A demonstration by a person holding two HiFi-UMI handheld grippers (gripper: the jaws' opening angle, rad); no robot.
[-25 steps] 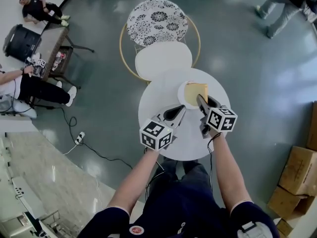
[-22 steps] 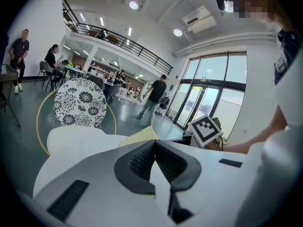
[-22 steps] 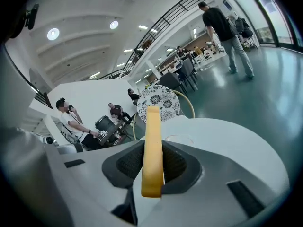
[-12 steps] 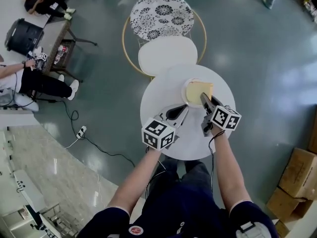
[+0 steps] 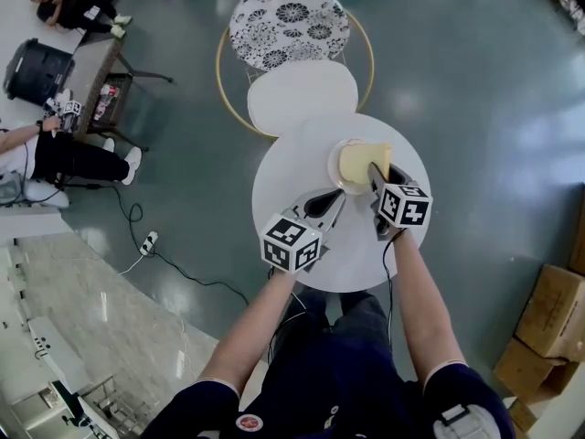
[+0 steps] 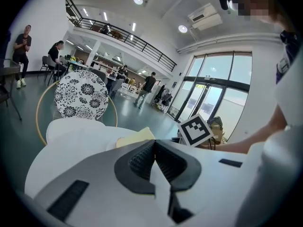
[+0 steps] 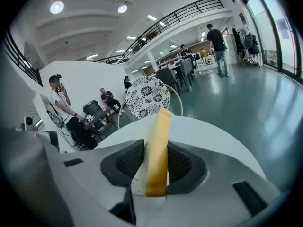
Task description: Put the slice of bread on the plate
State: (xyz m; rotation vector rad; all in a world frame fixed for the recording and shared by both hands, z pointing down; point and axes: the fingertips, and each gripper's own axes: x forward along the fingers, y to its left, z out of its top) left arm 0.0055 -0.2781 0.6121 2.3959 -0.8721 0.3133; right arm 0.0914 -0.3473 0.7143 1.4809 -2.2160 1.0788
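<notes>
R gripper [image 5: 372, 170]: the slice of bread [image 5: 362, 161] stands on edge btwn its jaws in its own view, darker crust edge twd the camera, w/ a pad against each face as far as can be seen. The jaws have just been opening a little w/ the slice between them; they now sit at a middling width, not wide. Its marker cube [image 5: 404, 205] sits behind the jaws, on the hand side.

From the head view the slice juts fwd from the tips over a white plate [image 5: 335, 170], which lies right under and ahead of them. Can't tell if the slice touches the plate. The plate rests on a round white table [image 5: 292, 176] that spreads left of and behind the gripper.

L gripper [image 5: 336, 201] is just left of the R one and slightly further back. Its jaws are together w/ nothing btwn them, tips over bare tabletop near the plate's rim. Its cube [image 5: 291, 242] is behind, twd the person. In its own view the slice shows ahead, w/ the R cube to the right.

Beyond the plate, ahead of both grippers, is a chair w/ white seat [image 5: 302, 96] and black-and-white patterned back [image 5: 288, 21]. Far left of the L gripper is a seated person [image 5: 55, 158], w/ a power strip [image 5: 146, 242] on the floor. Well off to the right of the R gripper and back are cardboard boxes [image 5: 553, 309].
</notes>
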